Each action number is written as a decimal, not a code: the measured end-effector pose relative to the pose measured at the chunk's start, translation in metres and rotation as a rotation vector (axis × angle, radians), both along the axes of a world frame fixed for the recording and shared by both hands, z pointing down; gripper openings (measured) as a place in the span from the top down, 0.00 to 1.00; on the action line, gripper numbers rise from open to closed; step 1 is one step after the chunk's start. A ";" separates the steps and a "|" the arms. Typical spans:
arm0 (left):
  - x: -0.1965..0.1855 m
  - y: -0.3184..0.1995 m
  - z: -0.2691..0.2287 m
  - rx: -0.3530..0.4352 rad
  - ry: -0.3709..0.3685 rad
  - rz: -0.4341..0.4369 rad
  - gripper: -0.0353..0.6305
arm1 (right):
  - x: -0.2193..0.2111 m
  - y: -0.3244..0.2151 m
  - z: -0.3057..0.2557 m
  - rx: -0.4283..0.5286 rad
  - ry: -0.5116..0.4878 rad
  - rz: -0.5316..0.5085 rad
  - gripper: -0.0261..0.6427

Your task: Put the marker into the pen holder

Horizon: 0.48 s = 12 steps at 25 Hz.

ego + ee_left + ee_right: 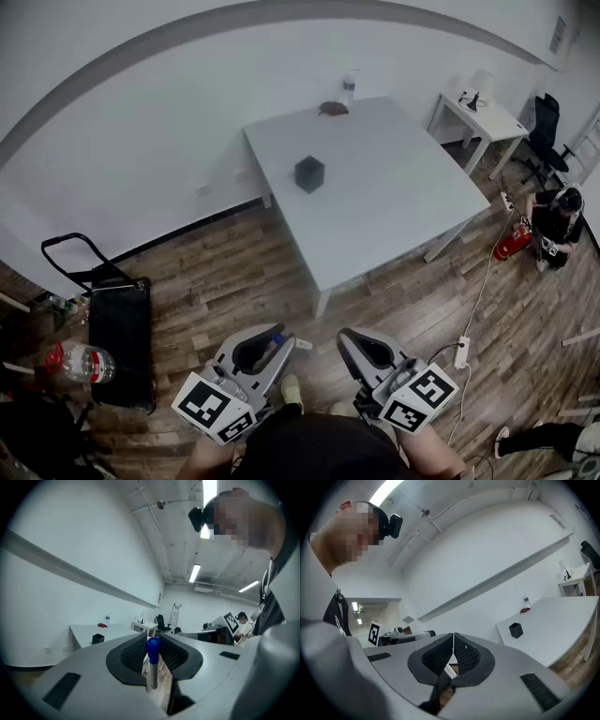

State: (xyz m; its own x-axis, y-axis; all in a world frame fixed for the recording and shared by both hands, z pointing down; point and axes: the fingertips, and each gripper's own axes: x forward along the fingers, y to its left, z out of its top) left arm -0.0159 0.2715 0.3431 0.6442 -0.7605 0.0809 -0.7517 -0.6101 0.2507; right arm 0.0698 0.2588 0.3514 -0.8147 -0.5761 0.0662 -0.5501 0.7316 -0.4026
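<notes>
1. Far L on the floor: water btl (86, 364) w/ red label, print too small to read. Black cart (120, 328) just beside it.
2. L gripper (152, 645) is clenched on the marker (152, 667). Blue cap up, barrel upright betw. the pads.
3. Ahead: white table (403, 216), well apart from both grippers, w/ wood floor between. Holder (309, 173) sits on it nr the left edge, black w/ open top, so it's far from my marker. Behind it, by the wall, a reddish thing (333, 109) and a clear btl (349, 87).
4. R gripper (453, 641): pads pressed together, nothing gripped.
5. Right side: power strip (461, 352) on the floor, small desk (487, 120), chair (544, 127), and a person (560, 220) sitting on the floor.
</notes>
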 end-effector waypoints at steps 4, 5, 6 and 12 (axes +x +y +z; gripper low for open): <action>-0.028 -0.024 0.002 -0.002 0.002 0.020 0.83 | -0.028 -0.021 0.000 -0.002 0.011 0.021 0.94; -0.033 -0.029 0.003 -0.002 0.003 0.028 0.83 | -0.033 -0.025 0.000 -0.002 0.013 0.028 0.94; -0.038 -0.034 0.003 -0.001 0.004 0.036 0.83 | -0.038 -0.029 0.000 0.000 0.015 0.036 0.94; -0.055 -0.063 0.012 -0.002 0.007 0.073 0.83 | -0.052 -0.046 0.006 -0.011 0.041 0.083 0.94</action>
